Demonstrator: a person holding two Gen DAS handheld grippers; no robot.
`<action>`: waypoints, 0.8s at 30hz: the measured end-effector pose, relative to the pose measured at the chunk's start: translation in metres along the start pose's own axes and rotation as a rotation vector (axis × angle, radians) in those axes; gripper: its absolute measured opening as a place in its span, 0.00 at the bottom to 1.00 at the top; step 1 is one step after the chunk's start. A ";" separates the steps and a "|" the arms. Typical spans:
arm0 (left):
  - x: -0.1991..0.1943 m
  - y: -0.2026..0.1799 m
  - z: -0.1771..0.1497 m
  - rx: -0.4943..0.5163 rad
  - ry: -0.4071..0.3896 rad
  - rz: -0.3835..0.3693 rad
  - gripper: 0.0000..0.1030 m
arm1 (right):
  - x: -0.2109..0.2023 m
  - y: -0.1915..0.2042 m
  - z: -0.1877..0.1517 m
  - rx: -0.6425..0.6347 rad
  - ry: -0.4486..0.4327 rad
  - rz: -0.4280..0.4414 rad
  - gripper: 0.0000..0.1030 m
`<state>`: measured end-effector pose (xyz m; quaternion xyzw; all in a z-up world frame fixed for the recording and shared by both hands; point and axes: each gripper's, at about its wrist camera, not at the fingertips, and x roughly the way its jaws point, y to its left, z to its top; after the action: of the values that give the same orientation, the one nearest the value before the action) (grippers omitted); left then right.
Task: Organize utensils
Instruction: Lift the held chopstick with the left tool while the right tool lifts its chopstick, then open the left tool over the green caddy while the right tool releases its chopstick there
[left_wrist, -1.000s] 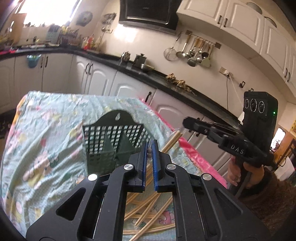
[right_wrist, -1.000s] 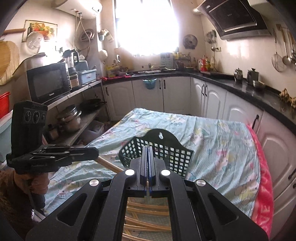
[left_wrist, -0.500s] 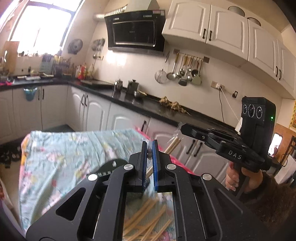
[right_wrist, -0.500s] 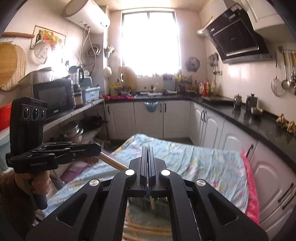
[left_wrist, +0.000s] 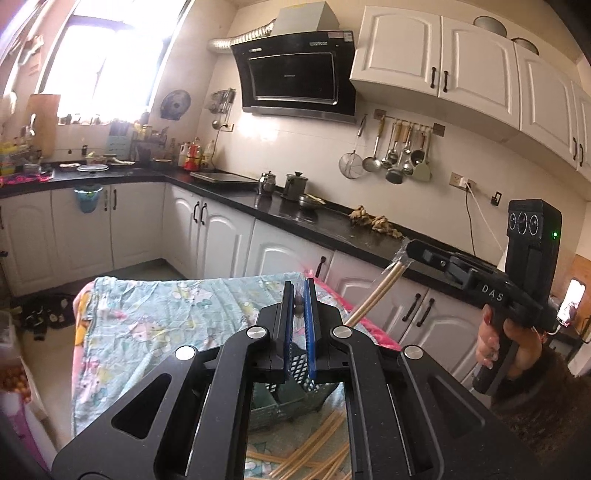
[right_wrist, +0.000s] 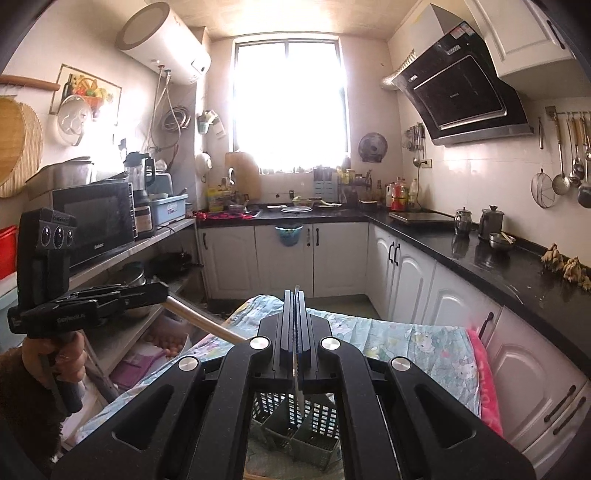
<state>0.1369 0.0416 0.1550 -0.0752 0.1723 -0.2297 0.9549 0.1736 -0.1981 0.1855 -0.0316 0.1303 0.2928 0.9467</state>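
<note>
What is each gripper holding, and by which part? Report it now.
A pale chopstick in each: the left gripper and the right gripper both pinch one by its end. Whether it is one shared stick cannot be told.

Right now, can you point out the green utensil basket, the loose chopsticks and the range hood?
green utensil basket (right_wrist: 295, 432): right wrist view, on its inner divider.
loose chopsticks (left_wrist: 314, 456): left wrist view, mid-pile on the cloth.
range hood (left_wrist: 295, 74): left wrist view, on its black glass front.

Both hands are wearing fuzzy brown sleeves. The right gripper is showing matte black plastic, white "DAS" lettering and, above that lettering, 3 round lenses beside a green light. The left gripper is showing blue pads and 4 silver screws.
</note>
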 end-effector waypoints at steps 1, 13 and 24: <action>0.000 0.001 -0.001 -0.004 0.003 0.000 0.03 | 0.002 -0.003 -0.001 0.003 0.002 -0.007 0.01; 0.013 0.009 -0.022 -0.006 0.095 0.020 0.03 | 0.016 -0.013 -0.018 0.031 0.047 -0.037 0.01; 0.033 0.014 -0.045 -0.011 0.172 0.037 0.03 | 0.034 -0.024 -0.040 0.061 0.102 -0.058 0.01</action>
<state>0.1538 0.0362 0.1006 -0.0574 0.2566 -0.2165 0.9402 0.2046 -0.2050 0.1376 -0.0216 0.1861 0.2592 0.9475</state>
